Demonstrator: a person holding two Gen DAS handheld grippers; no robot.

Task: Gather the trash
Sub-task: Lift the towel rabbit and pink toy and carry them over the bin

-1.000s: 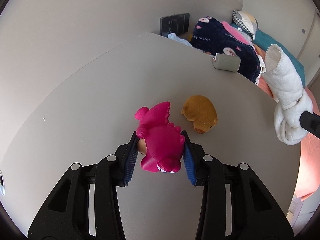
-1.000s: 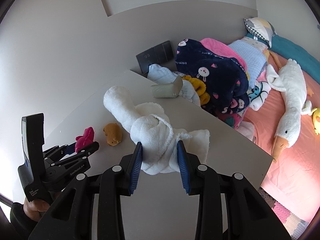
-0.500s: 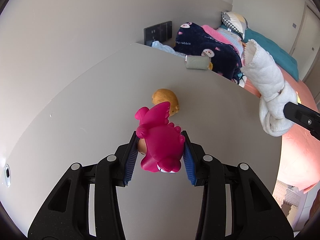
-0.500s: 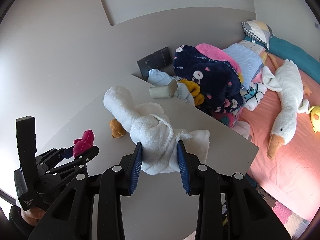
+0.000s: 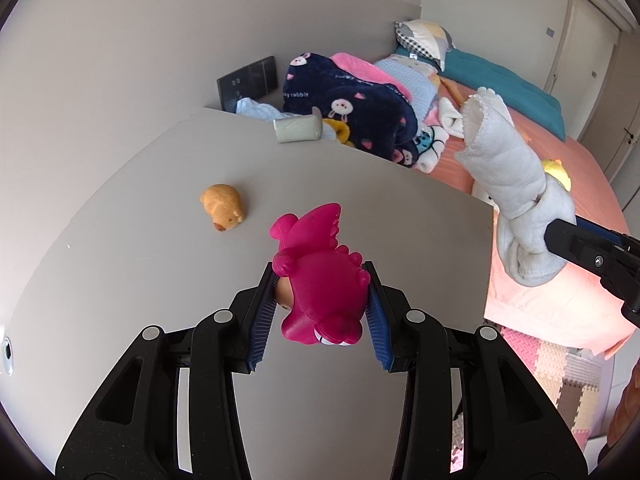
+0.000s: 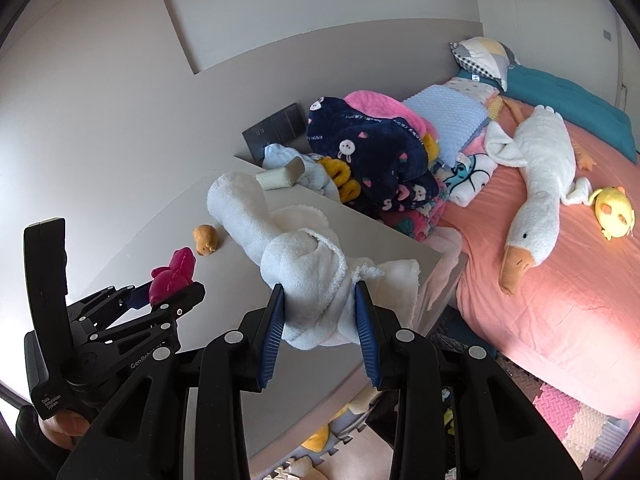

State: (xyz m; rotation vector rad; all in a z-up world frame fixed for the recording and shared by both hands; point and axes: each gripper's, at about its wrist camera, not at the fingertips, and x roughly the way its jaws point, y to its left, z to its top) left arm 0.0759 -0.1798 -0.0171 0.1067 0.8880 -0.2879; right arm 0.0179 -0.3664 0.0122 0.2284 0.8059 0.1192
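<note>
The grey table takes most of both views, with the bed beside its far edge. Both grippers are held above the table and point downward at a slant.

The right gripper has its blue pads closed on a white towel, narrow but not fully shut, because the cloth fills the gap. The towel is bunched into a long roll. Its long axis runs away from the gripper, up and to the left in the right wrist view, and the free end is the farthest part. In the left wrist view the same towel hangs in the air past the table's right edge, over the bed.

The left gripper is also closed to a narrow gap, on a pink rubber toy. The toy's long axis lies along the fingers; its fin-like end points forward, away from the camera, and its face end is toward the camera. It is lifted off the table.

A small orange toy animal lies on the table, ahead and left of the pink toy, apart from it. A grey-green roll lies at the table's far edge.
</note>
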